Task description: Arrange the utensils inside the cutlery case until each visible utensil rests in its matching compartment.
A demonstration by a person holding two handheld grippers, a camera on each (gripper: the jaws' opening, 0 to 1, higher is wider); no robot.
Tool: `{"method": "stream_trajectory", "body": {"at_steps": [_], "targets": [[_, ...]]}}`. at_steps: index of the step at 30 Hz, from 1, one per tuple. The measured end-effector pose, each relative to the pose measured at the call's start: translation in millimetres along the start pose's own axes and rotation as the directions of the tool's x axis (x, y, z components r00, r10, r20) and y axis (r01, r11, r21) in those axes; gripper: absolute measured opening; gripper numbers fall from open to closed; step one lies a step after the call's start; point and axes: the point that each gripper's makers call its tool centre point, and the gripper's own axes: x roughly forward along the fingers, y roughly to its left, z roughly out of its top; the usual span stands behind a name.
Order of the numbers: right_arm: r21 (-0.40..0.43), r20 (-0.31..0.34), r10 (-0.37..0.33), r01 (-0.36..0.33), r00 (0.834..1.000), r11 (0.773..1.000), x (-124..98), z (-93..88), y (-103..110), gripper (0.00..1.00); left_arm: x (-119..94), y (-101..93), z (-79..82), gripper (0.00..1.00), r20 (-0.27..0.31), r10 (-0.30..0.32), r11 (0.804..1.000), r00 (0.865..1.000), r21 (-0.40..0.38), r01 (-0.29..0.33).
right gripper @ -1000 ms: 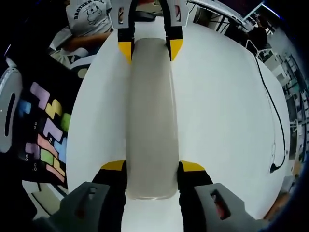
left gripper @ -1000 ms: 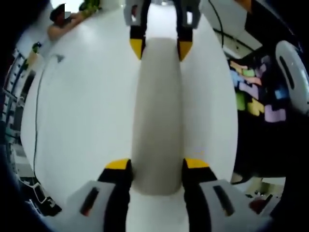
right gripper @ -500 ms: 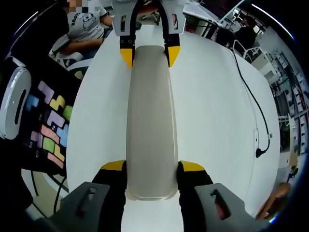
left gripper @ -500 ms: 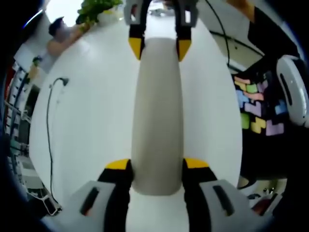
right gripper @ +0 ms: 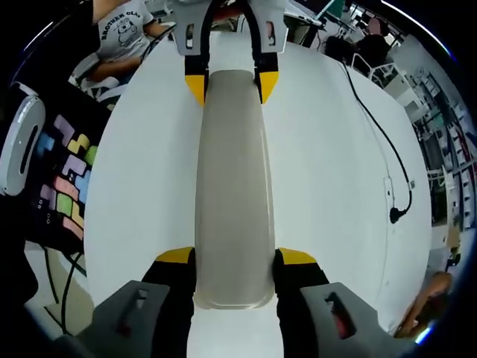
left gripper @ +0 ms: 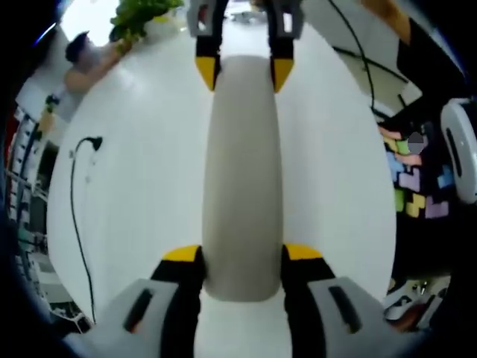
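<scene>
The long, pale beige, smooth-sided cutlery case runs up the centre of the left gripper view, and likewise up the centre of the right gripper view; each end of it sits between a pair of yellow-tipped black jaws. The left gripper, at the bottom centre of its own view and at top centre of the other, pinches one end; the right gripper, at the bottom centre of its view and at top centre of the left one, pinches the opposite end; both jaw pairs press against the case's sides.

The likely trouble is a slip; the case looks smooth and rounded, so uneven squeeze or one hand moving ahead of the other could twist it out of a grip; whether it is lifted or resting on the white table top I cannot tell. No utensils or compartments are visible from these angles, so the sorting appears not yet begun.

Room is generous on the bare table either side of the case; the limits are the black cable with its plug at right of the right gripper view, the table edge beside the black board of coloured block shapes at left, and a seated person at upper left.
</scene>
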Motion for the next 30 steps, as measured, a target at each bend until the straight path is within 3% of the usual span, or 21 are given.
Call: {"method": "stream_trajectory", "body": {"at_steps": [14,30], "targets": [[0.000,-0.002,0.038,-0.038,0.999,0.999,32,-7.4,-20,0.42,22,10.8,-8.0,0.43,-0.036,-0.017,1.000,0.999,0.001,0.017],[0.028,-0.055,0.071,-0.070,0.996,0.997,52,-20.3,-21,0.42,41,15.2,-8.9,0.44,-0.054,-0.050,0.999,0.997,0.002,0.050]]}}
